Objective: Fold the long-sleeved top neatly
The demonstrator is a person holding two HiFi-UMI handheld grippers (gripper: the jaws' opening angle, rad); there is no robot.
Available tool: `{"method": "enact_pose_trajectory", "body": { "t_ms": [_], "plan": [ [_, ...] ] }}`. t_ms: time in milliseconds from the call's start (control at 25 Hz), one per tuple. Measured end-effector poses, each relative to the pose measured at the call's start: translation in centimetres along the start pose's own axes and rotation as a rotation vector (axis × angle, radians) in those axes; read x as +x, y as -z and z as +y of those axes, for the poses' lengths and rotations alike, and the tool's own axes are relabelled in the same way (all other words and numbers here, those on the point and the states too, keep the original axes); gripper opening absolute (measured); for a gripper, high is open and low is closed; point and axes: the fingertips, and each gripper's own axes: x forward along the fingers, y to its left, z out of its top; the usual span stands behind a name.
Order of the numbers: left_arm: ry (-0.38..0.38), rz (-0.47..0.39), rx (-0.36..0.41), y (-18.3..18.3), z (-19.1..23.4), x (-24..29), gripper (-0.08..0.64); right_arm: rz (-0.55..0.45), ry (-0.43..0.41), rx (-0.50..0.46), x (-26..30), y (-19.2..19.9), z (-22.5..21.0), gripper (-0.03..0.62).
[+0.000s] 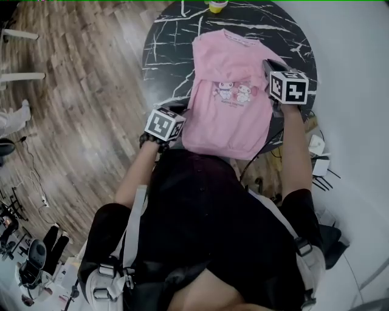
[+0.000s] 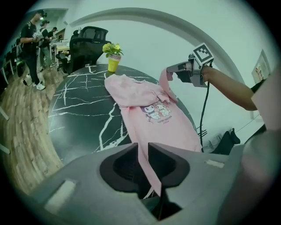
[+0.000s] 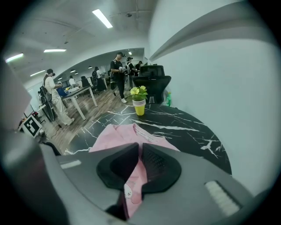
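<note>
Above a round black marble counter (image 1: 163,56), the left tongs (image 2: 140,148) and right tongs (image 3: 139,150) each clamp a fold of the pink long-sleeved top (image 1: 228,103), print facing up.

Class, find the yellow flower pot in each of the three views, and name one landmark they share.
Head view: yellow pot at the top edge, mid-frame, partly cut off.
Left gripper view: yellow pot upper left of centre, beyond the pink top.
Right gripper view: yellow pot near centre.
Shared landmark: the pink top on the marbled table.
</note>
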Motion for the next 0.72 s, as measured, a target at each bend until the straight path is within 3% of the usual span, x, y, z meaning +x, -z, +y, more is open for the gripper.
{"method": "enact_pose_trajectory", "body": {
  "t_ms": [280,720],
  "plan": [
    [0.014,0.001,-0.039,1.8,3.7,-1.9,0.081,0.04,-0.06,-0.032,4.6,-1.9,7.5,0.031],
    [0.029,0.0,-0.056,2.8,6.1,-3.2,0.081,0.128,0.016,-0.007,9.1,-1.0,11.7,0.032]
  ]
}}
